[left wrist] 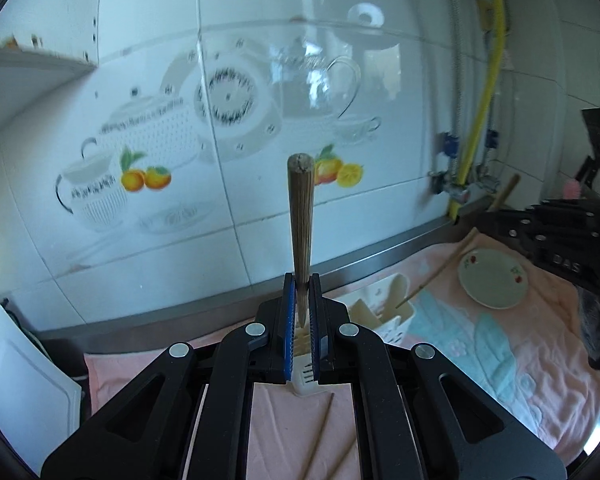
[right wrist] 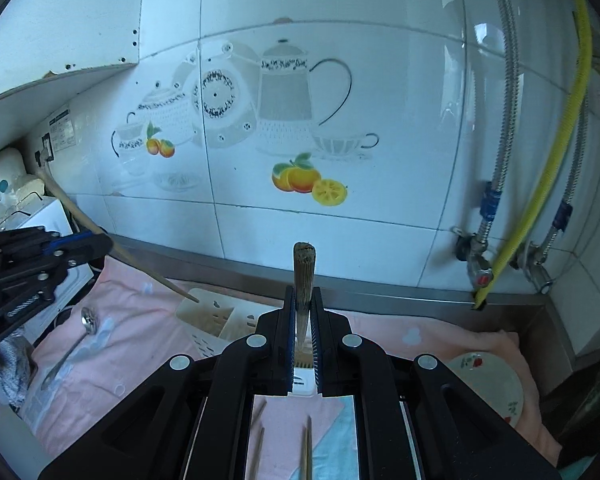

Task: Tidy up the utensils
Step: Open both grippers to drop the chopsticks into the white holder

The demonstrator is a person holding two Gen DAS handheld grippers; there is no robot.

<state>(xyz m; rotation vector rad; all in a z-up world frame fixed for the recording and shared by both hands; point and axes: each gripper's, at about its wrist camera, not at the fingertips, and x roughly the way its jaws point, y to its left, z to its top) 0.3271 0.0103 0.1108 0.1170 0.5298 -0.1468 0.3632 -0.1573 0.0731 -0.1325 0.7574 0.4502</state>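
Observation:
My left gripper [left wrist: 302, 300] is shut on a wooden chopstick [left wrist: 300, 216] that points up over a white slotted utensil holder [left wrist: 384, 312]. My right gripper [right wrist: 303, 312] is shut on another wooden chopstick [right wrist: 303, 280], also upright, above the same holder [right wrist: 216, 320]. Each view shows the other gripper: the right one at the right edge [left wrist: 548, 236] with its chopstick [left wrist: 440, 268] slanting down to the holder, the left one at the left edge [right wrist: 40, 256] with its chopstick [right wrist: 112, 244]. Loose chopsticks lie on the pink towel below [left wrist: 318, 436] [right wrist: 308, 452].
A metal spoon [right wrist: 70, 348] lies on the pink towel [right wrist: 112, 360] at left. A small white floral plate [left wrist: 492, 280] [right wrist: 492, 384] sits at right. Tiled wall, steel counter edge [right wrist: 380, 292], yellow hose [right wrist: 540, 184] and valves stand behind. A white appliance [left wrist: 16, 376] is at far left.

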